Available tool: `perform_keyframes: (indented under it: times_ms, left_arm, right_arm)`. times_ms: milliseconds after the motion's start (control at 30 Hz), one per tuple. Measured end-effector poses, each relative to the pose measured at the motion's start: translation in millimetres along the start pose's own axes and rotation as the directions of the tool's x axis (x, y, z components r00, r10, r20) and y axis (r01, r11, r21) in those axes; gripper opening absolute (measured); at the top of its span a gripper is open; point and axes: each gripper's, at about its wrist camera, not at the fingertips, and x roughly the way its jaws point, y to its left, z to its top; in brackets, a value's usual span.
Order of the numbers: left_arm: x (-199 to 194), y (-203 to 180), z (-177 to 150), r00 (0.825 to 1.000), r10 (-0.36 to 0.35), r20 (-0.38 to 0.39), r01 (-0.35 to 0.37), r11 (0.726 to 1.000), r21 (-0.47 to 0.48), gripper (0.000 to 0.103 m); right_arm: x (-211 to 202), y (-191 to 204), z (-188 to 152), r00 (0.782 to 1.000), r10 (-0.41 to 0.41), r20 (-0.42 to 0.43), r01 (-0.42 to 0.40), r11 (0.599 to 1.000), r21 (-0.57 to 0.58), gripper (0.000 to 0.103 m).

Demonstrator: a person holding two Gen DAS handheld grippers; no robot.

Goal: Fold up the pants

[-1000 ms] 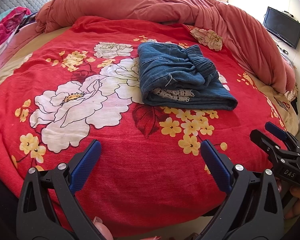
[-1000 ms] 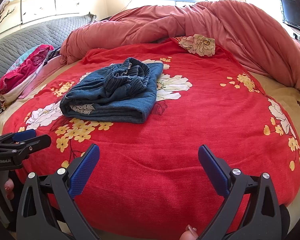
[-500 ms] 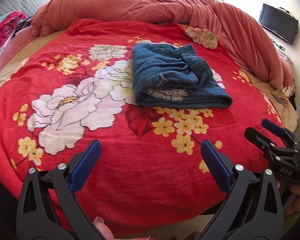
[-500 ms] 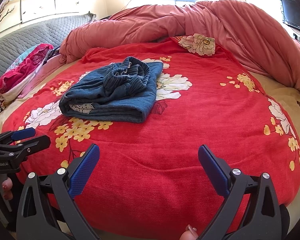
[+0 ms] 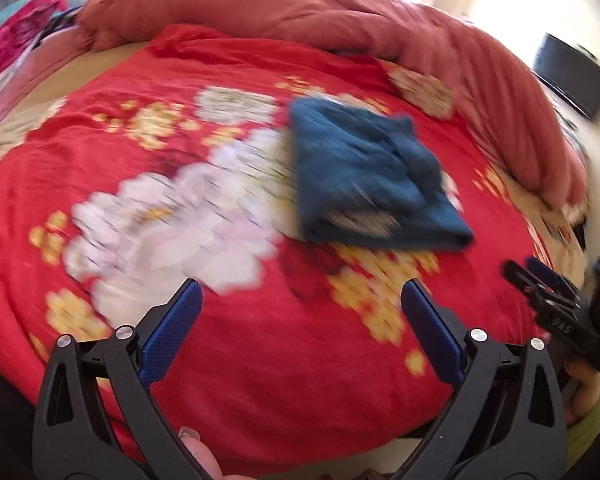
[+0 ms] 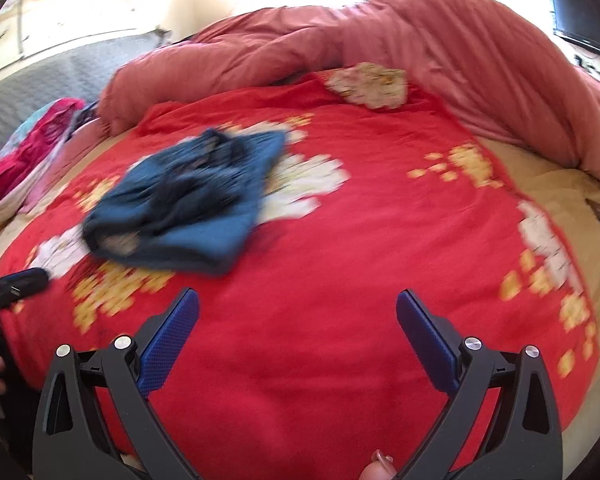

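Left wrist view shows the dark blue denim pants (image 5: 372, 180) lying as a compact folded bundle on the red bedspread printed with white and yellow flowers (image 5: 228, 352), right of a large white bloom. They sit well apart from both tools, and nothing touches them. Against half a second ago, the bundle keeps its shape and its place on the print, but both views have gone streaky with motion blur, so I read both of my hands as swinging quickly now. The left gripper (image 5: 302, 322) has its blue-padded jaws spread wide with only bedspread between them. The right gripper (image 6: 298, 326) is the same in its own view: jaws spread, empty. Each tool shows at the edge of the other's view, low and near the bed's front edge. Behind the pants, the rumpled salmon-pink duvet (image 6: 460, 52) heaps along the far side. I judge the folding done and the rig pulling away, though the blur hides fine detail of the fold's edges.
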Motion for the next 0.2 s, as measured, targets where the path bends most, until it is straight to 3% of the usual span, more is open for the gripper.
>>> perform_keyframes:
  times_ms: [100,200]
  left_arm:
    - [6,32,40,0.994,0.106,-0.028,-0.106,0.994,-0.012,0.094]
    - [23,85,97,0.963,0.269,-0.013,-0.269,0.962,-0.046,0.094]
  right_arm:
    - [3,-43,25,0.998,-0.046,0.037,0.043,0.996,0.075,0.098]
    - [28,-106,54,0.993,-0.113,-0.045,0.119,0.981,0.151,0.098]
